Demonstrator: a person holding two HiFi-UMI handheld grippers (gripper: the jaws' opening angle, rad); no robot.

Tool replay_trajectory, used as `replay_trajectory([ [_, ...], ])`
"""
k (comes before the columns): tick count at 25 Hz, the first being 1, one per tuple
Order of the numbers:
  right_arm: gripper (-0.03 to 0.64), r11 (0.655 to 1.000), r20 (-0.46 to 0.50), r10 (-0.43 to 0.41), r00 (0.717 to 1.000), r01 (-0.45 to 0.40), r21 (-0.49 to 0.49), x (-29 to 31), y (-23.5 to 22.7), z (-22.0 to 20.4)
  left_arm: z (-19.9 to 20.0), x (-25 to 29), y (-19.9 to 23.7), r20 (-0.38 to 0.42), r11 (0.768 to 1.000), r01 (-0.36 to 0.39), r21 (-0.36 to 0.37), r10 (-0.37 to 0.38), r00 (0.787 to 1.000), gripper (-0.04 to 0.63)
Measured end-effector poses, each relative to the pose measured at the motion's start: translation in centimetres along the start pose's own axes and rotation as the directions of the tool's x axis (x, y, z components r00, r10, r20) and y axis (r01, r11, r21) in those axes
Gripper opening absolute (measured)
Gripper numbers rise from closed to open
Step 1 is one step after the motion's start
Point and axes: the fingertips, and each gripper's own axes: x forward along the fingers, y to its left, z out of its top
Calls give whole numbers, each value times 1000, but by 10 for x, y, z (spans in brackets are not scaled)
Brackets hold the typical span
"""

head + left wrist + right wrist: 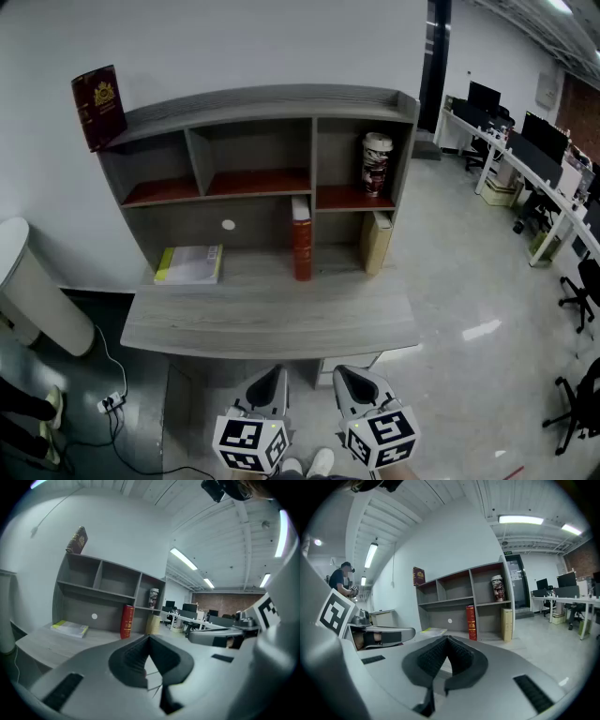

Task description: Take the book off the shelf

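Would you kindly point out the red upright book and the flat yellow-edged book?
red upright book point(301, 244): head view, middle of its spine.
flat yellow-edged book point(190, 264): head view, centre of its cover.

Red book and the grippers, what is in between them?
Only bare desktop lies between the red book and the left gripper and right gripper, as the head view shows.

Patterned can point(377, 164) upright, right of centre. Tan box point(377, 242) standing directly below it. Yellow-edged booklet point(190, 264) lying flat, left of centre. White rounded bin point(37, 300) at left edge. Desks with monitors point(525, 150) and black chairs point(574, 286) at right.
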Motion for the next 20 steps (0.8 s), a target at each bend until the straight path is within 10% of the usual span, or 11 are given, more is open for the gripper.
replay_trajectory([
  [20,8,999,10,11,1000,-11,-36,8,-28,11,14,33,-2,2,1000,-19,11,19,1000,11],
])
